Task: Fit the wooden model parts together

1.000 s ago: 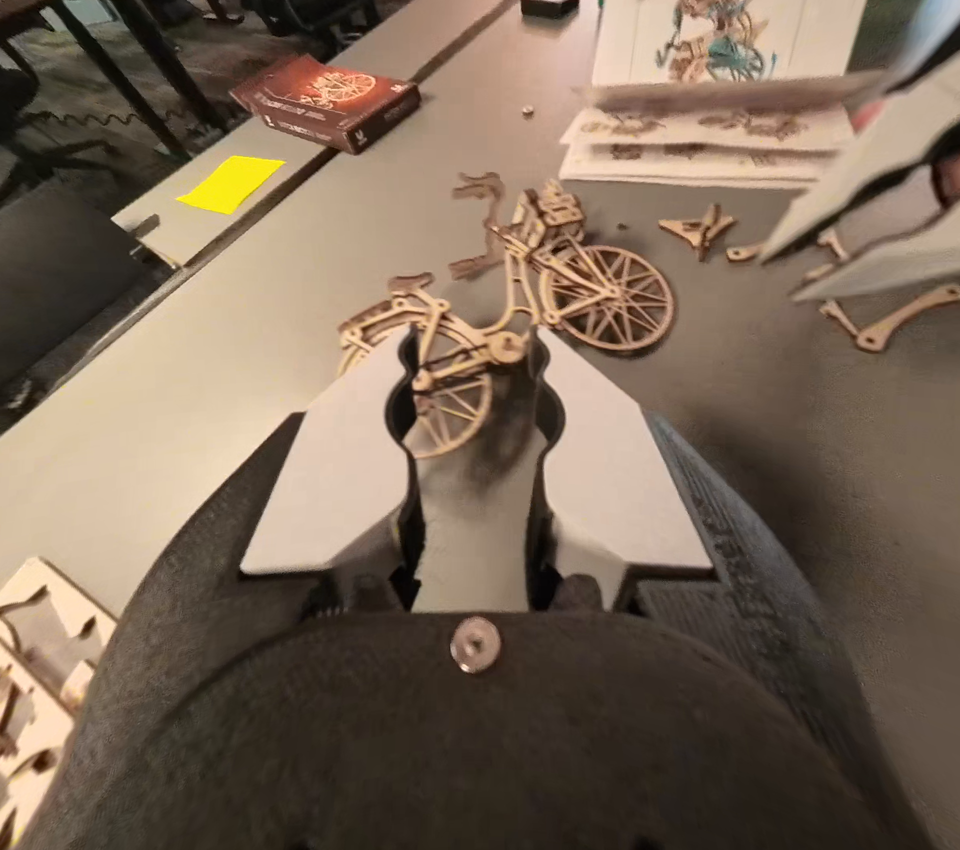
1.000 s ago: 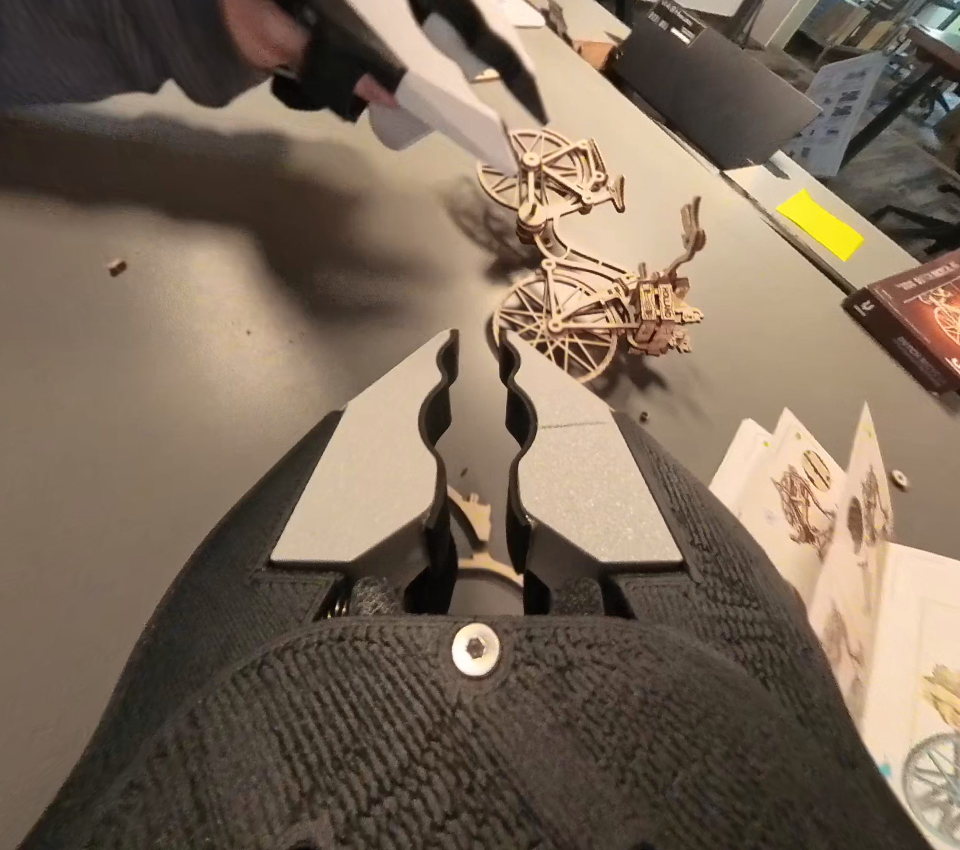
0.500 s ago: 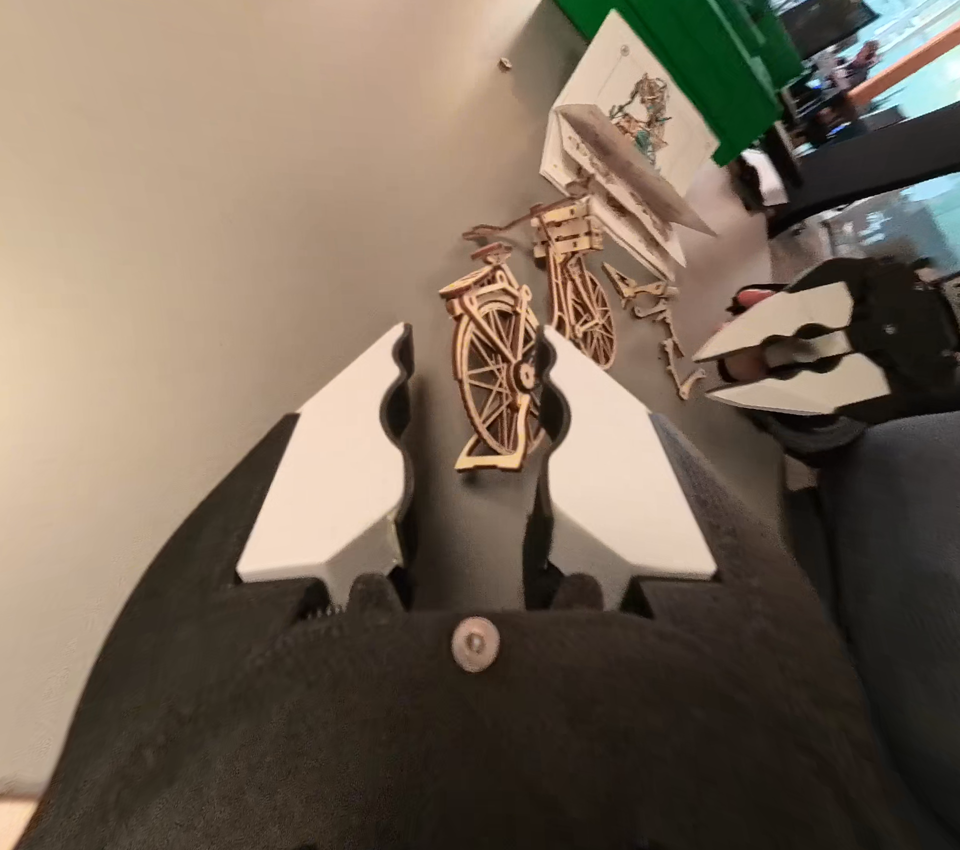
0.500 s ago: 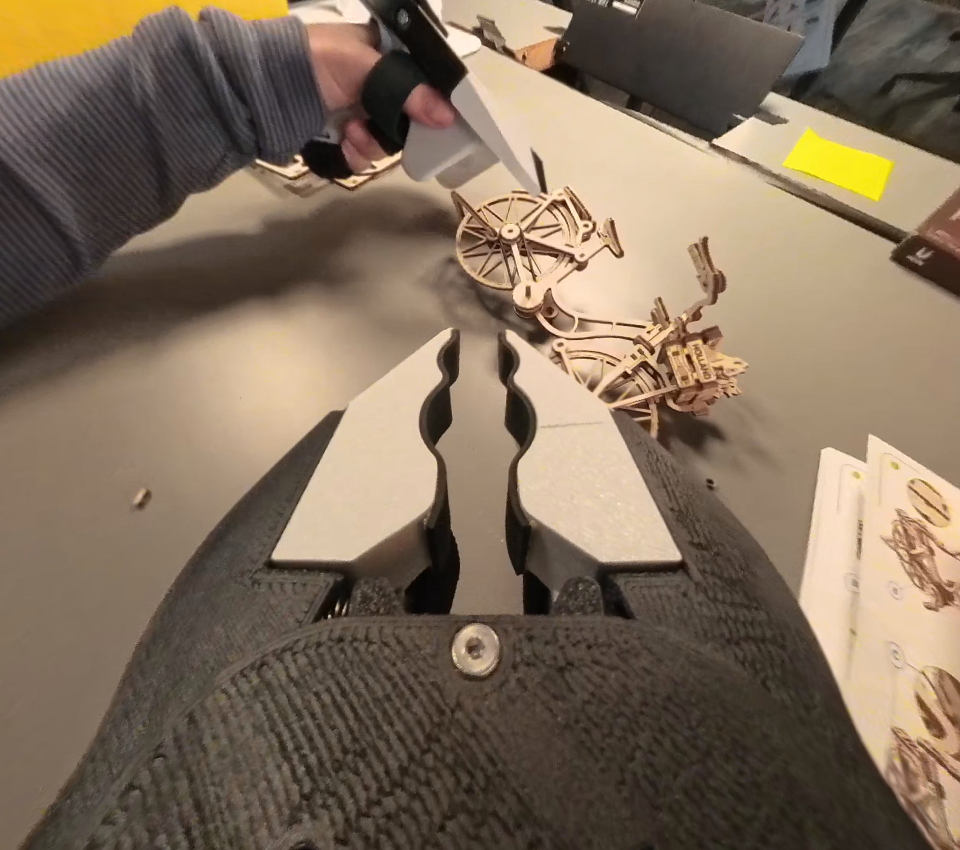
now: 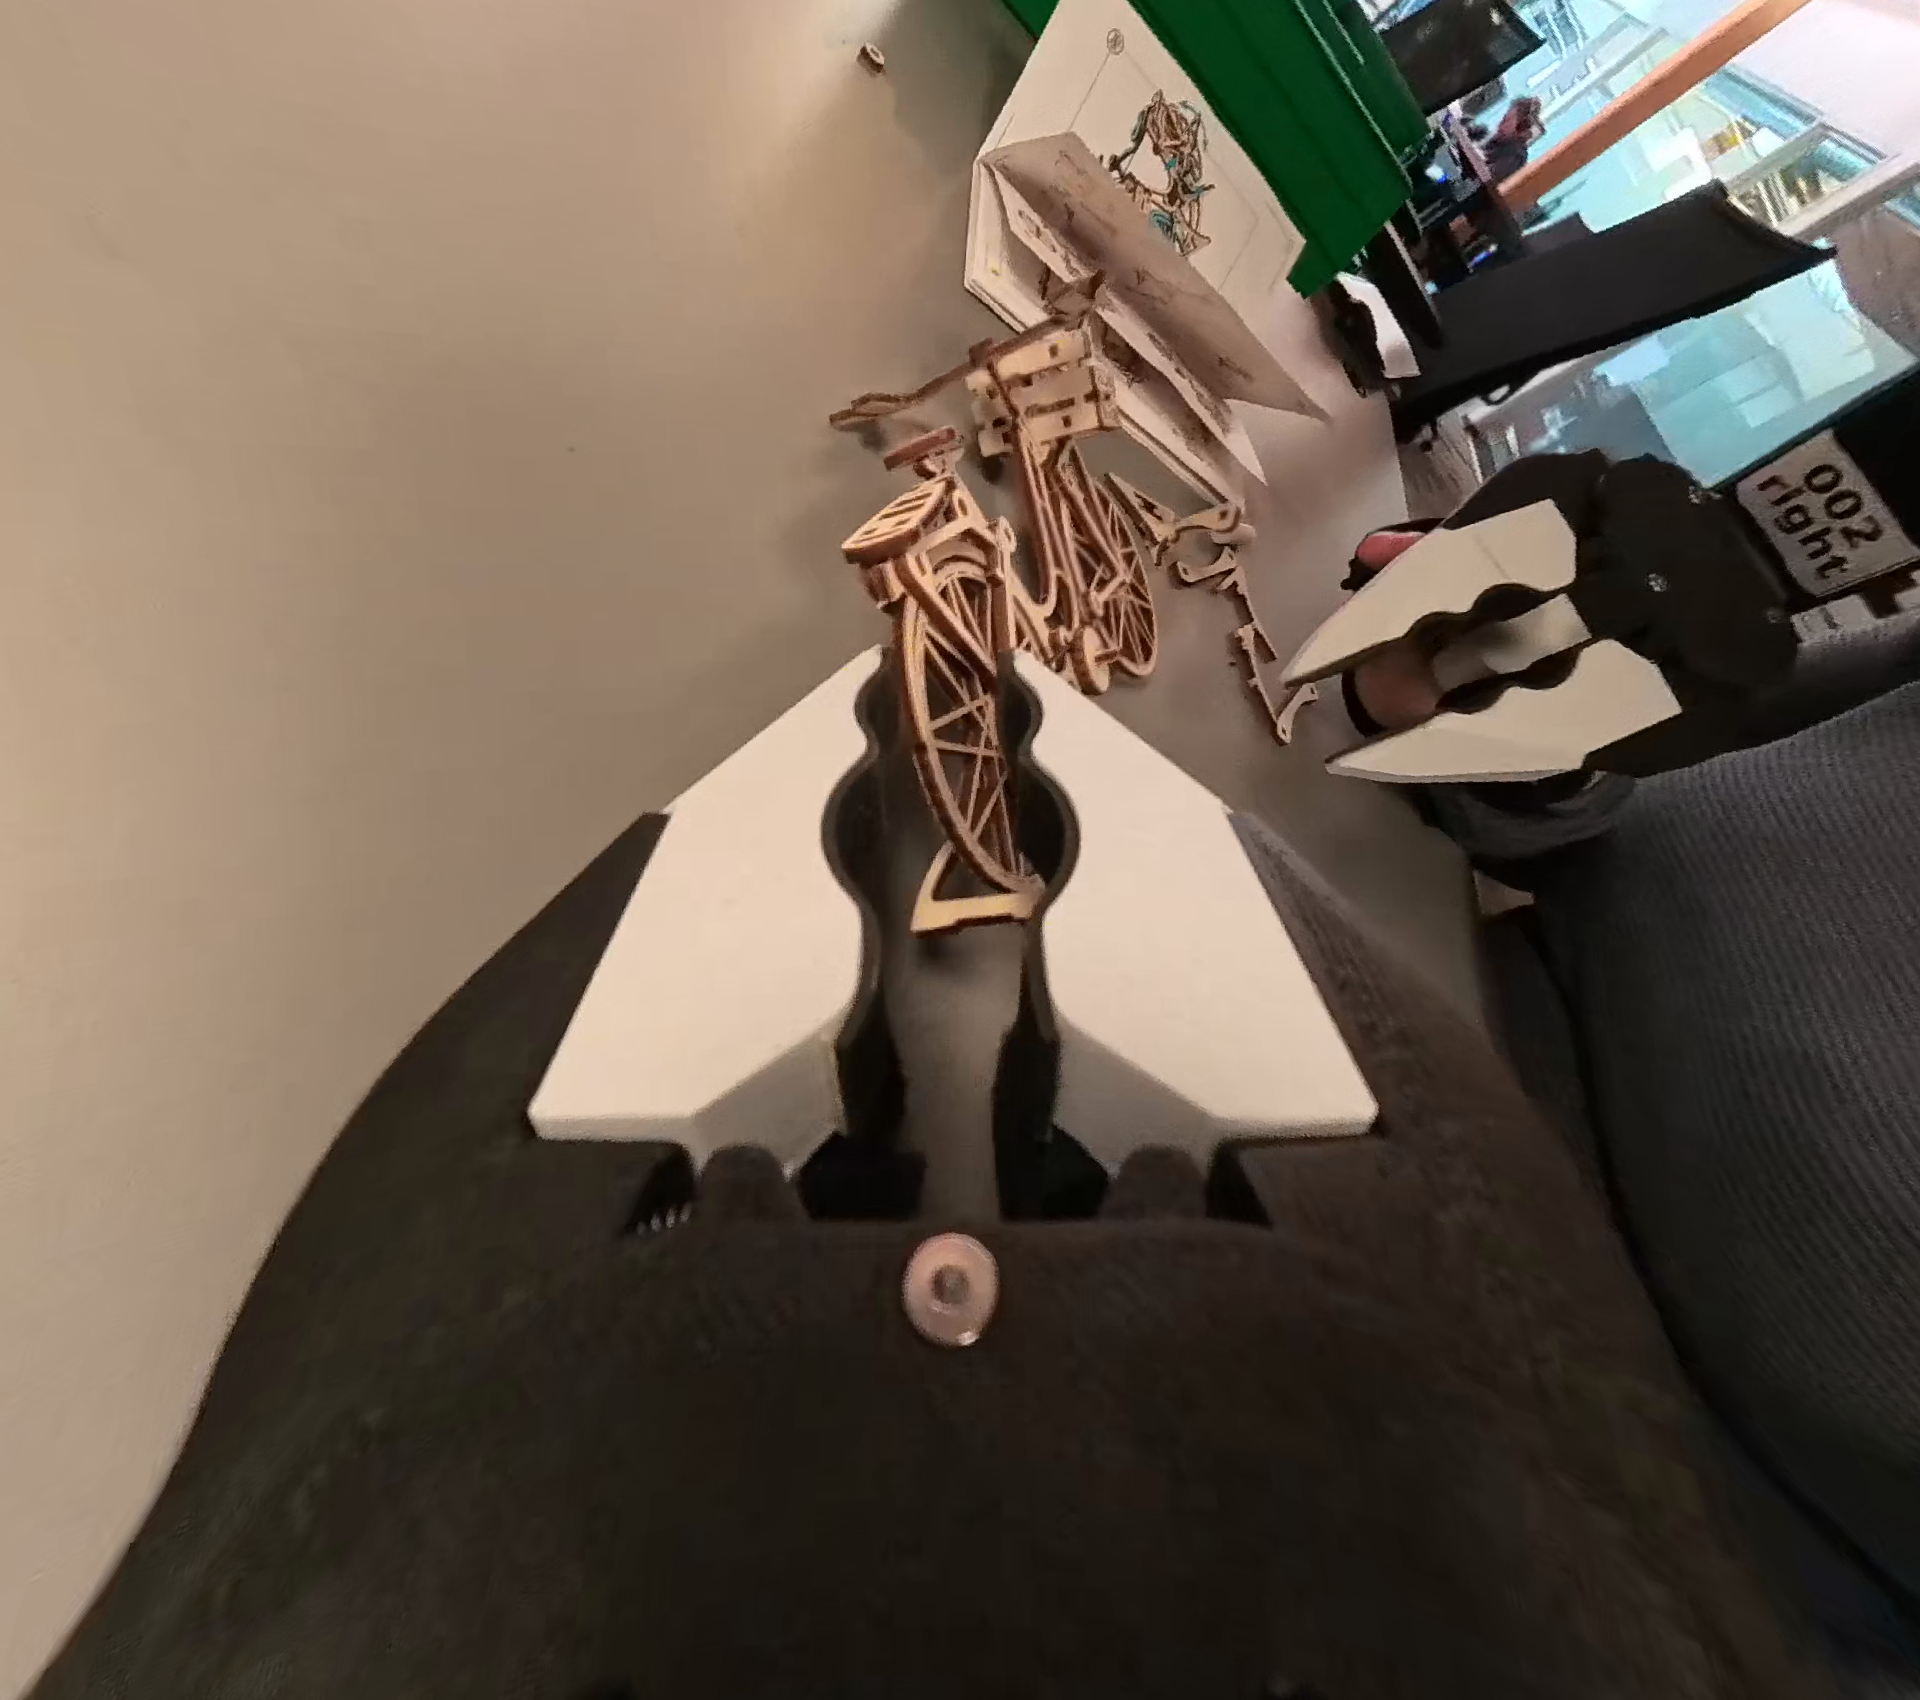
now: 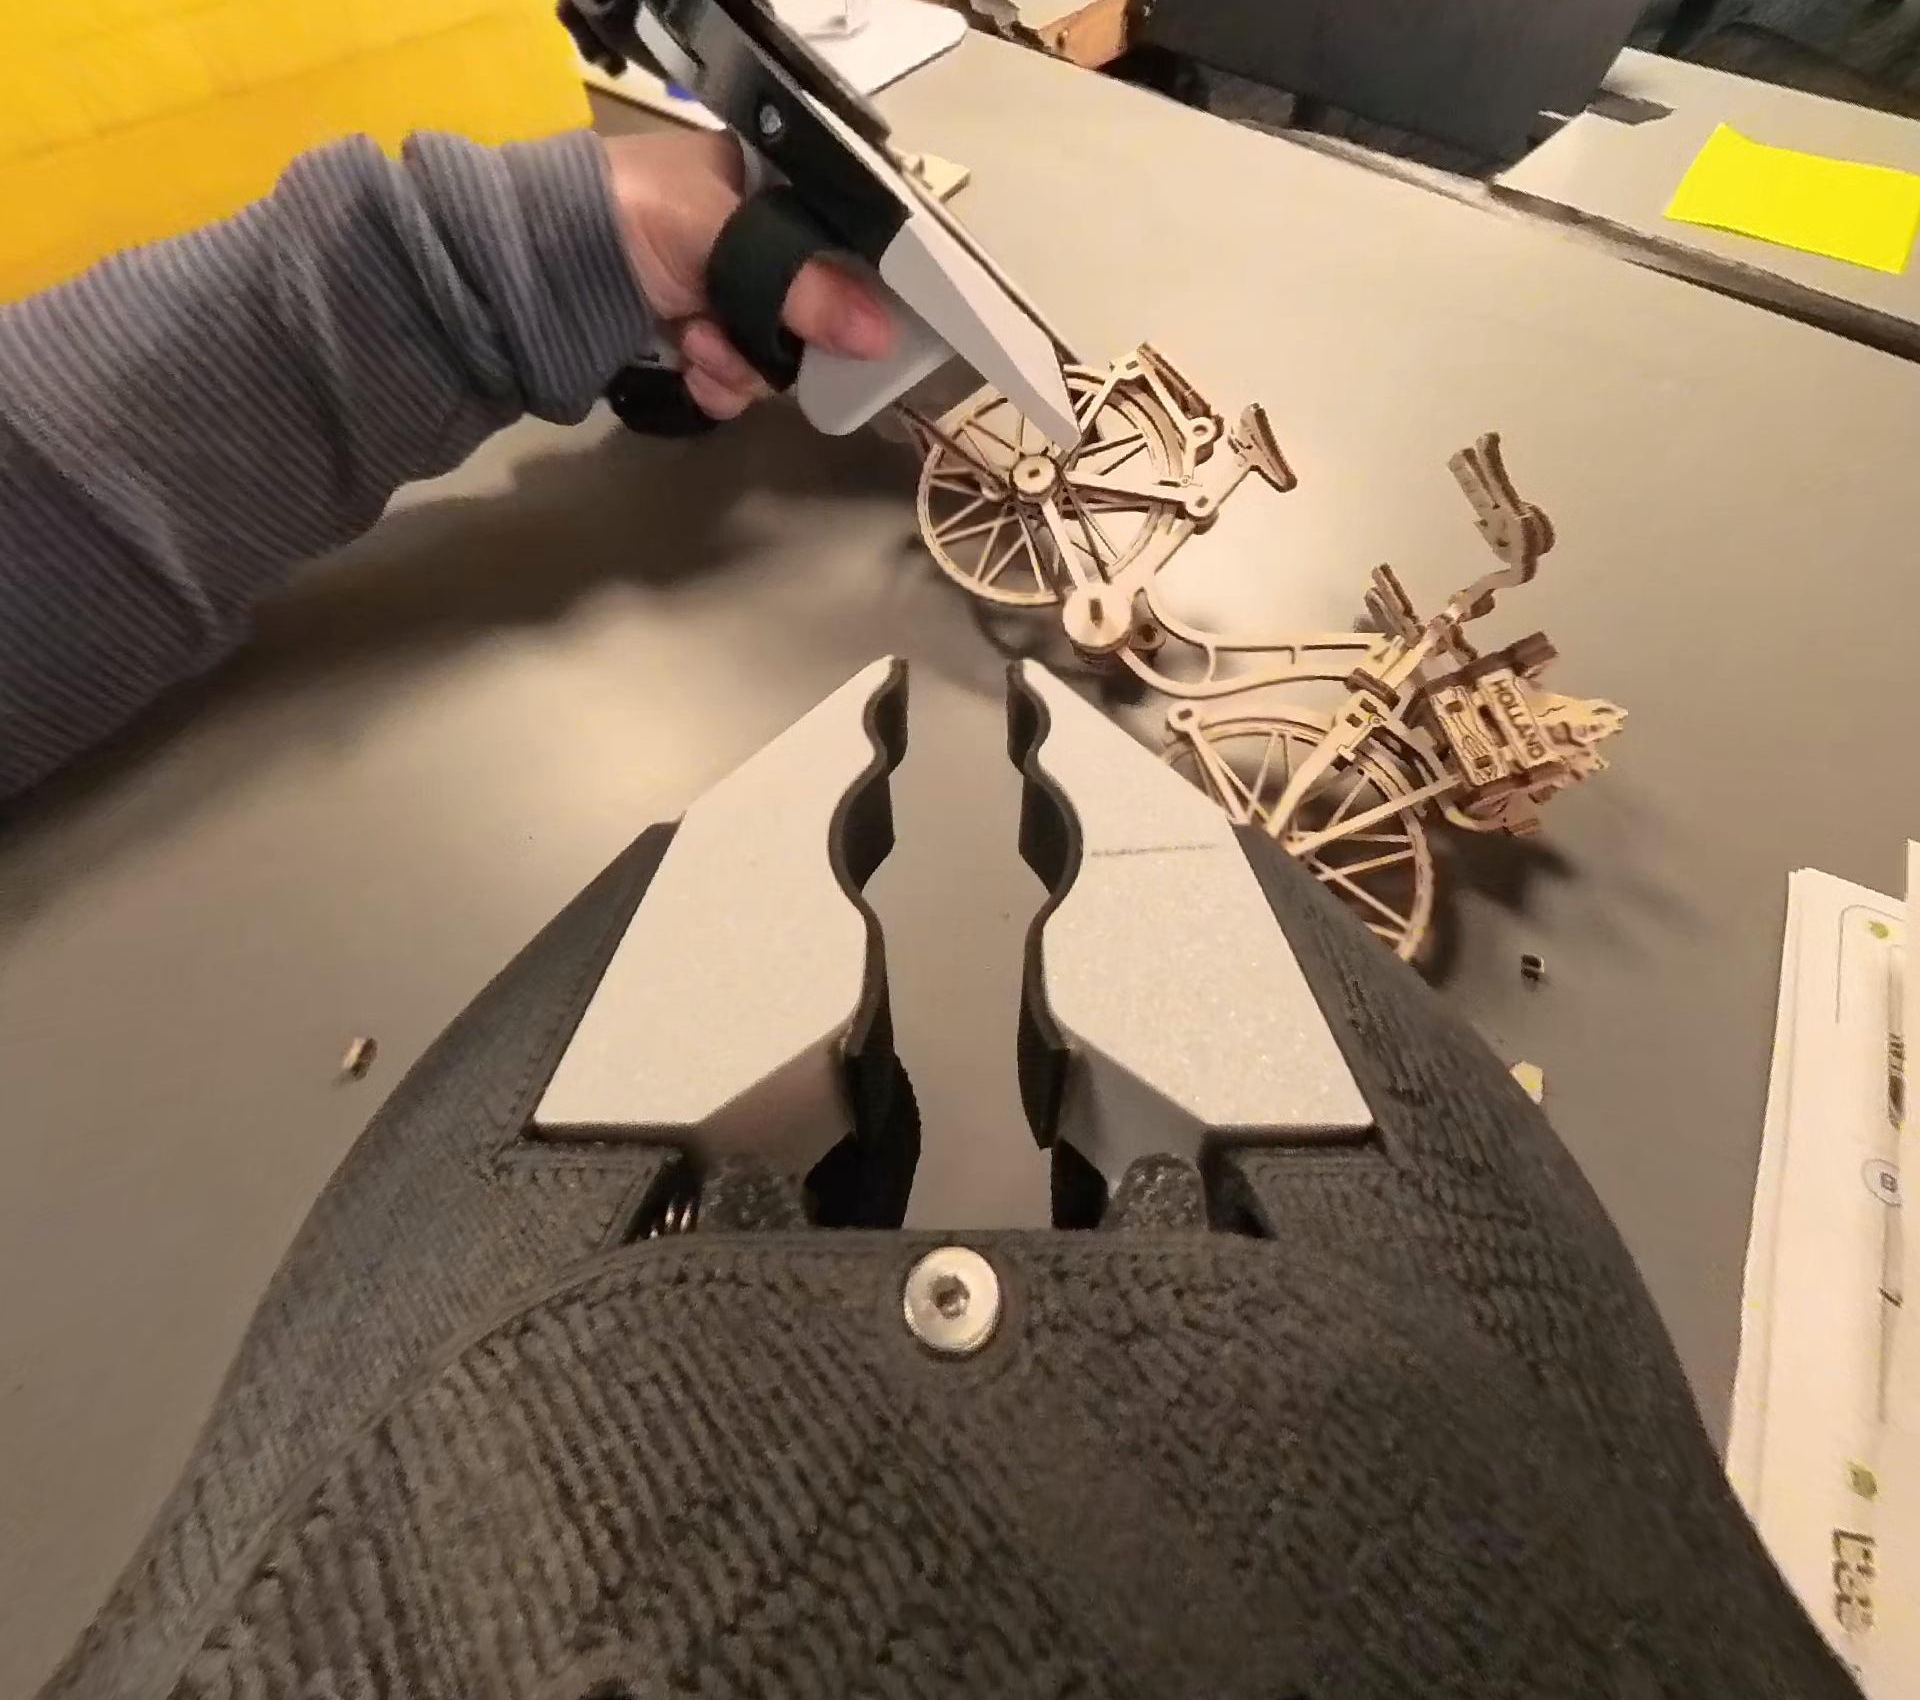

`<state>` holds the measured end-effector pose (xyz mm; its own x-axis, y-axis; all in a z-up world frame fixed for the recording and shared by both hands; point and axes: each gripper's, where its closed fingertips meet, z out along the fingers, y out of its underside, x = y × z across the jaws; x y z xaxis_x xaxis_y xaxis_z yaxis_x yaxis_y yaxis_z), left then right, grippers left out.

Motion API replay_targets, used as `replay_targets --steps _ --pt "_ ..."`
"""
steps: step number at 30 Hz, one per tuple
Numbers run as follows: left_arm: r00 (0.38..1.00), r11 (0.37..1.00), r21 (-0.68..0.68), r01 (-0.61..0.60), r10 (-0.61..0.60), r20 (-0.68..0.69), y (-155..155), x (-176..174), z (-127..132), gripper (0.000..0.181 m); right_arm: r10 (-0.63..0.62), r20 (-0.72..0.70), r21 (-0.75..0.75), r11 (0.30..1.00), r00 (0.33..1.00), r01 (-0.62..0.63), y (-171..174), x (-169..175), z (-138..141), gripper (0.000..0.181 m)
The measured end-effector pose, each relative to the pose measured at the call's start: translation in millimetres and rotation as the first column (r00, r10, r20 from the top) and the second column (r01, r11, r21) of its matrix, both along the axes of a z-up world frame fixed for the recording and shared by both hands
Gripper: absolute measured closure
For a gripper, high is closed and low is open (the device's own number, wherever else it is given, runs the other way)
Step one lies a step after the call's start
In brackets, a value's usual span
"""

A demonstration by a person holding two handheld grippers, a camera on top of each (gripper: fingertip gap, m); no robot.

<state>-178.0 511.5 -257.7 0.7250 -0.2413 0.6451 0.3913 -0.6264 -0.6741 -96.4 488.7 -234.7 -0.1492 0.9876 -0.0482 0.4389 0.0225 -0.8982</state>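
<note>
Since a moment ago the left gripper (image 5: 951, 694) has closed its jaws around the rear wheel of the wooden bicycle model (image 6: 1195, 601), tilting it up off the grey table (image 6: 520, 715). Nearer the person, the right gripper (image 6: 956, 694) hovers with jaws narrowly apart, holding nothing, just beside the front wheel. Beyond lie loose wooden parts (image 5: 1236, 611), then an instruction booklet (image 5: 1122, 196).

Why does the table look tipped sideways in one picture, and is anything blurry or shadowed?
Left wrist view: the camera is rolled, so the table runs up the frame; the claw's black body is soft. Right wrist view: level and sharper; the wooden bicycle casts a soft shadow, and the sleeve is slightly smeared.
</note>
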Motion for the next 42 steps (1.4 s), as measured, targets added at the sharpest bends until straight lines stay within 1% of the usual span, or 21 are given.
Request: replay_targets --steps 3,7,9,11,13,14,20,22,28,29,31,32,33,35,37,39,42 --pt "0.998 0.998 0.004 -0.061 0.061 -0.017 -9 3 -1 0.164 -0.020 0.010 0.005 1.000 1.000 0.020 6 1 -2 0.164" --pt "0.976 0.977 0.031 -0.210 0.212 -0.053 -27 3 2 0.164 -0.045 0.009 -0.018 0.999 0.999 0.045 15 2 0 0.164" --pt "0.959 0.961 0.086 -0.263 0.270 -0.088 -34 4 6 0.164 -0.048 0.008 -0.020 0.999 0.999 0.048 16 2 0 0.164" --pt "0.943 0.942 0.178 -0.284 0.308 -0.128 -39 7 17 0.165 -0.043 0.006 -0.021 0.999 0.999 0.043 14 1 0 0.164" --pt "0.917 0.912 0.317 -0.259 0.335 -0.216 -42 9 33 0.166 -0.035 0.001 -0.021 0.999 0.999 0.035 10 -1 1 0.164" --pt "0.903 0.905 0.353 -0.237 0.339 -0.263 -43 9 37 0.166 -0.031 -0.002 -0.022 0.999 1.000 0.031 8 -1 2 0.164" --pt "0.833 0.867 0.498 -0.038 0.303 -0.464 -51 24 48 0.168 -0.001 -0.013 -0.009 1.000 1.000 0.001 -4 -5 3 0.164" --pt "0.817 0.866 0.500 -0.019 0.301 -0.492 -52 24 48 0.168 0.005 -0.019 -0.004 1.000 1.000 -0.005 -6 -5 4 0.164" --pt "0.851 0.937 0.313 -0.155 0.288 -0.440 -49 5 24 0.165 0.008 -0.016 0.025 1.000 1.000 -0.007 -6 -7 0 0.165" --pt "0.860 0.944 0.281 -0.175 0.285 -0.422 -49 3 21 0.164 0.010 -0.007 0.025 1.000 1.000 -0.009 -6 -7 -3 0.165" --pt "0.866 0.942 0.264 -0.208 0.303 -0.397 -48 0 18 0.160 0.013 0.011 0.029 0.999 1.000 -0.013 -7 -9 -8 0.165" --pt "0.852 0.935 0.265 -0.238 0.331 -0.404 -47 -5 17 0.156 0.011 0.012 0.034 0.999 1.000 -0.011 -7 -10 -8 0.165" --pt "0.840 0.929 0.276 -0.247 0.347 -0.418 -47 -7 18 0.155 0.005 -0.001 0.038 0.999 1.000 -0.005 -7 -11 -7 0.165" --pt "0.811 0.917 0.301 -0.261 0.378 -0.447 -47 -11 20 0.143 -0.014 -0.075 0.038 0.999 0.997 0.016 -7 -15 6 0.164" --pt "0.780 0.904 0.315 -0.288 0.412 -0.471 -49 -16 21 0.134 -0.024 -0.135 0.053 0.998 0.991 0.031 -9 -19 16 0.163" --pt "0.744 0.871 0.360 -0.334 0.478 -0.467 -52 -24 27 0.124 -0.025 -0.158 0.095 0.995 0.987 0.040 -12 -23 19 0.163" --pt "0.668 0.792 0.476 -0.384 0.594 -0.449 -59 -36 48 0.123 -0.041 -0.166 0.127 0.990 0.985 0.063 -11 -29 18 0.161"
